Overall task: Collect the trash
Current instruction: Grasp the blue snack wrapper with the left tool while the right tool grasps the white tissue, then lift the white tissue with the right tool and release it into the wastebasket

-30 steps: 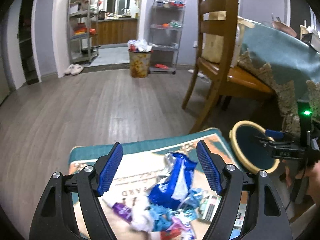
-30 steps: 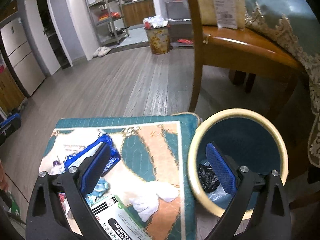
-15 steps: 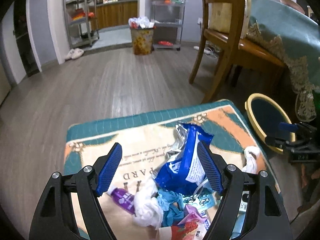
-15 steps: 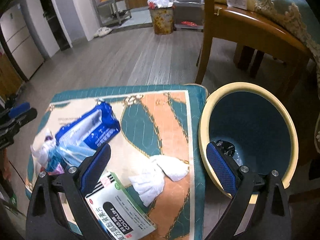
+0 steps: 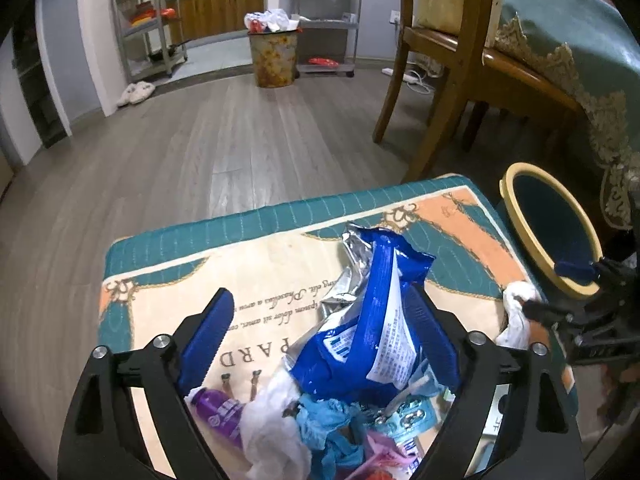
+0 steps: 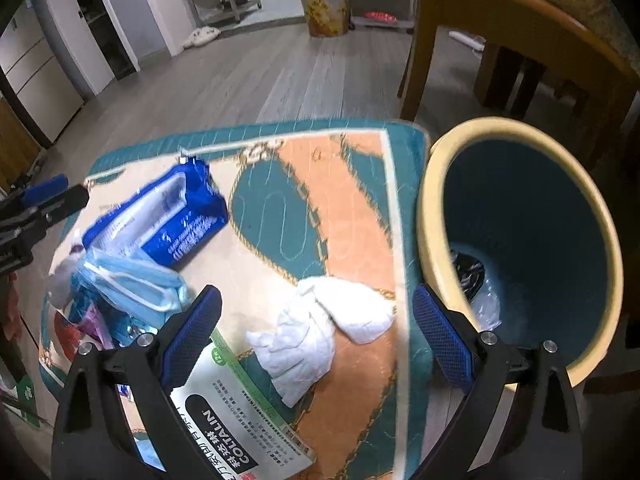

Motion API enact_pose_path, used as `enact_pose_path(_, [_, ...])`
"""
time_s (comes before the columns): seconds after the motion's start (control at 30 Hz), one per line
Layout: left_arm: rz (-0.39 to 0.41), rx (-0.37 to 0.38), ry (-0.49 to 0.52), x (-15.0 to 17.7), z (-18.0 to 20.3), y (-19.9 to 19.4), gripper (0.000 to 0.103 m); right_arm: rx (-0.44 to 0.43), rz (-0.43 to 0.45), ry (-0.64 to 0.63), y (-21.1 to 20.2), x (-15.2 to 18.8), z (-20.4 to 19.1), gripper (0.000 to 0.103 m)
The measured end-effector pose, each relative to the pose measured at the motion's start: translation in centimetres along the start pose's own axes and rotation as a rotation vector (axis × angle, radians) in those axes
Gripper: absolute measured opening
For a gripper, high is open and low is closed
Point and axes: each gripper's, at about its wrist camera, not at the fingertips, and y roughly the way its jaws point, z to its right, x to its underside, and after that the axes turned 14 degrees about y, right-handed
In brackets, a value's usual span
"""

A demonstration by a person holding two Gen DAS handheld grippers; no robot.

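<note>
Hovering right hand-held gripper [image 6: 316,334] wide over white tissue [image 6: 320,332], beside bin [image 6: 432,184]

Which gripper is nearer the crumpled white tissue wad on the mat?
Right. The right gripper hovers open directly over the crumpled white tissue wad, which lies between its fingers. The left gripper is across the mat, open around the blue foil wrapper.

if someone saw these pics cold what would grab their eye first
Probably the crumpled blue wrapper standing up between the open left gripper fingers, atop a litter pile on the patterned mat. Next, the yellow-rimmed bin beside the mat's right edge, and the white tissue wad ahead of the open right gripper.
</note>
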Motion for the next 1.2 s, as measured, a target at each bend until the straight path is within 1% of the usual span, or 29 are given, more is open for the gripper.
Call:
enact_pose_path(0.2, [-0.043, 0.055, 0.008, 0.0, 0.5, 1.8, 0.087, 0.013, -0.038, -0.055, 1.1, 0.8, -1.1, 0.092])
enact_pose_path(0.23, [-0.049, 0.063, 0.008, 0.0, 0.6, 2.1, 0.087, 0.016, -0.042, -0.057, 1.2, 0.8, -1.2, 0.089])
enact_pose_path(0.3, [-0.061, 0.077, 0.012, -0.1, 0.9, 2.6, 0.087, 0.014, -0.055, -0.054, 1.5, 0.8, -1.1, 0.085])
enact_pose_path(0.37, [-0.076, 0.088, 0.025, -0.3, 1.3, 3.3, 0.087, 0.010, -0.063, -0.047, 1.7, 0.7, -0.9, 0.084])
enact_pose_path(0.43, [-0.093, 0.086, 0.049, -0.3, 1.8, 3.8, 0.087, 0.010, -0.073, -0.044, 1.9, 0.6, -1.0, 0.079])
enact_pose_path(0.57, [-0.135, 0.084, 0.078, -0.2, 2.3, 5.0, 0.087, 0.015, -0.098, -0.055, 2.4, 0.9, -1.0, 0.077])
enact_pose_path(0.77, [-0.162, 0.090, 0.072, 0.1, 2.2, 5.5, 0.080, 0.045, -0.129, -0.067, 3.1, 1.5, -1.0, 0.074])
enact_pose_path(0.8, [-0.166, 0.093, 0.073, 0.1, 2.1, 5.5, 0.076, 0.049, -0.131, -0.072, 3.1, 1.5, -1.0, 0.073])
enact_pose_path(0.9, [-0.171, 0.103, 0.062, 0.1, 2.1, 5.5, 0.070, 0.061, -0.128, -0.079, 3.1, 1.5, -1.2, 0.066])
enact_pose_path(0.97, [-0.174, 0.104, 0.059, 0.0, 2.0, 5.4, 0.068, 0.072, -0.124, -0.087, 3.0, 1.5, -1.3, 0.058])
enact_pose_path(1.03, [-0.177, 0.102, 0.058, 0.0, 1.9, 5.4, 0.066, 0.078, -0.121, -0.089, 2.9, 1.4, -1.1, 0.048])
enact_pose_path(1.07, [-0.176, 0.099, 0.061, -0.1, 1.9, 5.4, 0.064, 0.081, -0.120, -0.086, 2.9, 1.4, -0.9, 0.046])
enact_pose_path(1.2, [-0.175, 0.090, 0.069, -0.3, 2.1, 5.3, 0.058, 0.088, -0.119, -0.083, 2.8, 1.1, -0.6, 0.032])
